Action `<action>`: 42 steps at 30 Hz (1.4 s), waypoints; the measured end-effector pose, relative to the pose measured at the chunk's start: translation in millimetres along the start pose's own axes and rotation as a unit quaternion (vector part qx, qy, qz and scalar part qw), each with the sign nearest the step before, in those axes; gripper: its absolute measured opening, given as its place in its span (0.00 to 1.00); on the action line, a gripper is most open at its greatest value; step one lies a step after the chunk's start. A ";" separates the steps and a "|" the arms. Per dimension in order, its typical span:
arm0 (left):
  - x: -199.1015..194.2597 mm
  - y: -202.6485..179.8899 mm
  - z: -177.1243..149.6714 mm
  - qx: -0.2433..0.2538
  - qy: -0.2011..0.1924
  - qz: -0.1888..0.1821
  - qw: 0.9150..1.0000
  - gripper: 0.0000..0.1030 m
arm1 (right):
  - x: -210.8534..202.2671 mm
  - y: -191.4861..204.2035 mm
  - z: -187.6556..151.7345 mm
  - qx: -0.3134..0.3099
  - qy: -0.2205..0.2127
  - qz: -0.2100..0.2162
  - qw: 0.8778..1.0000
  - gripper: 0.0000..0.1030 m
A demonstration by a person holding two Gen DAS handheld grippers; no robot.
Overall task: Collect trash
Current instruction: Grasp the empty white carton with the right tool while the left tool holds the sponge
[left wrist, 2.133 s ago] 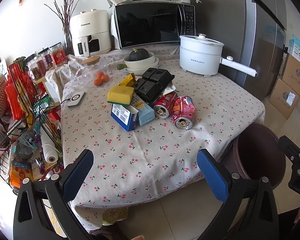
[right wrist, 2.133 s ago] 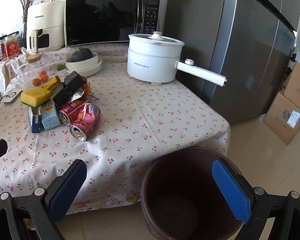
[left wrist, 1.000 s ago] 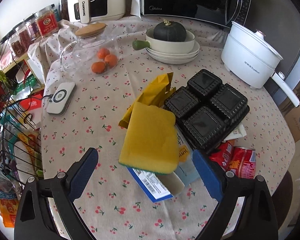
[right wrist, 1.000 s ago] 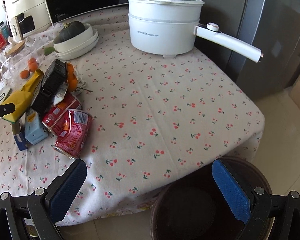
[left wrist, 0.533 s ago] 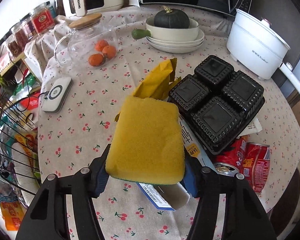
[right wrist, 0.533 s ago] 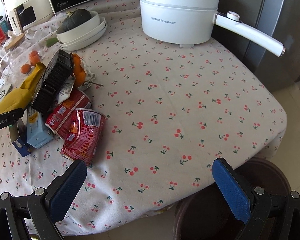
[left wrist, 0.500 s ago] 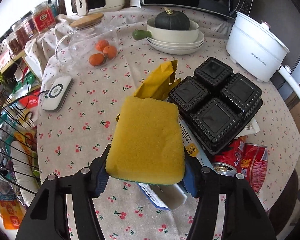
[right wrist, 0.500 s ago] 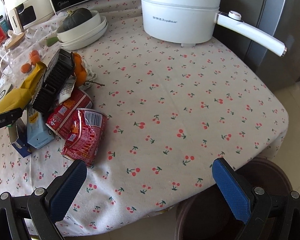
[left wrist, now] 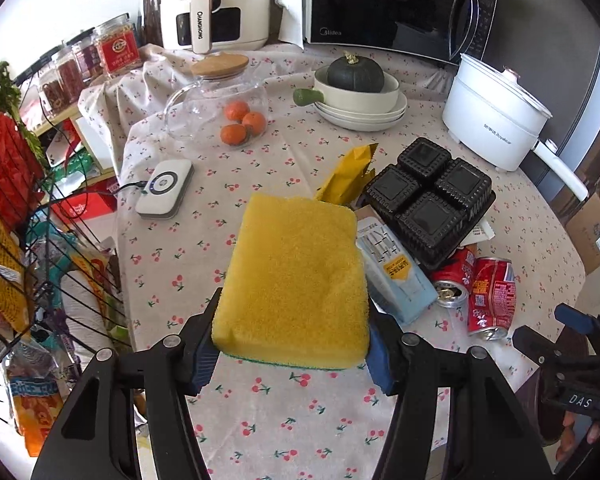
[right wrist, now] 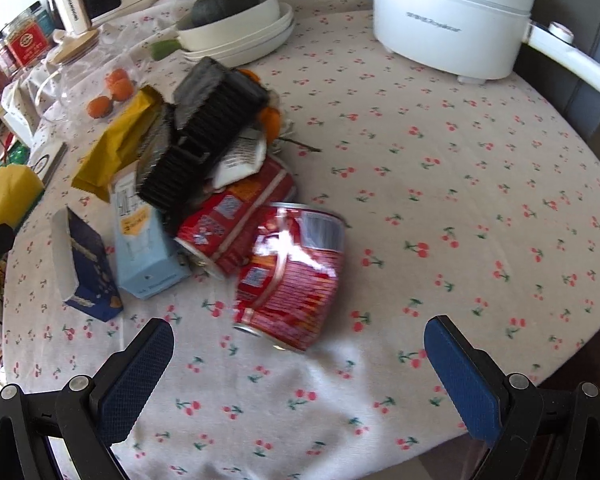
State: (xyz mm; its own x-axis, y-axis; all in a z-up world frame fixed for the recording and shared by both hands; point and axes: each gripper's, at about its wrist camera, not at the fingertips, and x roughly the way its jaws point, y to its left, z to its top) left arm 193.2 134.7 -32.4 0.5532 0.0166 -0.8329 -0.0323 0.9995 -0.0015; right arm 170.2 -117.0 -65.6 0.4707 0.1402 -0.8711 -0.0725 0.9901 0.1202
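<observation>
The left gripper (left wrist: 290,356) clamps a porous yellow sponge (left wrist: 296,276), lifted above the cherry-print tablecloth (left wrist: 300,420); beside it sits a ribbed black plastic tray (left wrist: 428,200); the right gripper (right wrist: 296,364) gapes, empty, before a dented red can (right wrist: 292,276).

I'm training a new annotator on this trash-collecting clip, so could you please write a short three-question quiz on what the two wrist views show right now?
1. True or false: the left gripper is shut on the yellow sponge.
2. Which thing lies nearest ahead of the open right gripper?
A. the crushed red can
B. the white electric pot
C. the dark squash
3. Fill in: the black plastic tray leans on the pile of ____.

Key
1. True; both pads press its sides.
2. A.
3. Trash: cans and cartons.
</observation>
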 end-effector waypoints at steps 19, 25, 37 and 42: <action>-12.8 82.9 -52.1 -0.005 0.017 0.024 1.000 0.61 | 62.4 138.8 -9.5 -0.121 -0.002 0.066 0.990 0.63; -13.9 81.0 -55.1 0.003 0.017 0.023 1.000 0.61 | 68.3 146.4 -7.8 -0.137 -0.017 0.078 0.987 0.44; -21.7 61.5 -49.9 0.010 0.010 0.016 1.000 0.61 | 31.2 137.1 -12.5 -0.152 -0.034 0.118 0.981 0.24; -30.3 33.5 -46.0 0.019 -0.001 0.002 1.000 0.61 | -3.3 100.6 -13.3 -0.139 -0.043 0.109 0.983 0.24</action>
State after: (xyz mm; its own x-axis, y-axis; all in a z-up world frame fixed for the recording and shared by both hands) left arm 137.0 166.4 -32.7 0.5543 0.0205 -0.8321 -0.0034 0.9997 0.0224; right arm 149.7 -18.0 -56.9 0.4889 0.3615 -0.7939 -0.4128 0.8976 0.1545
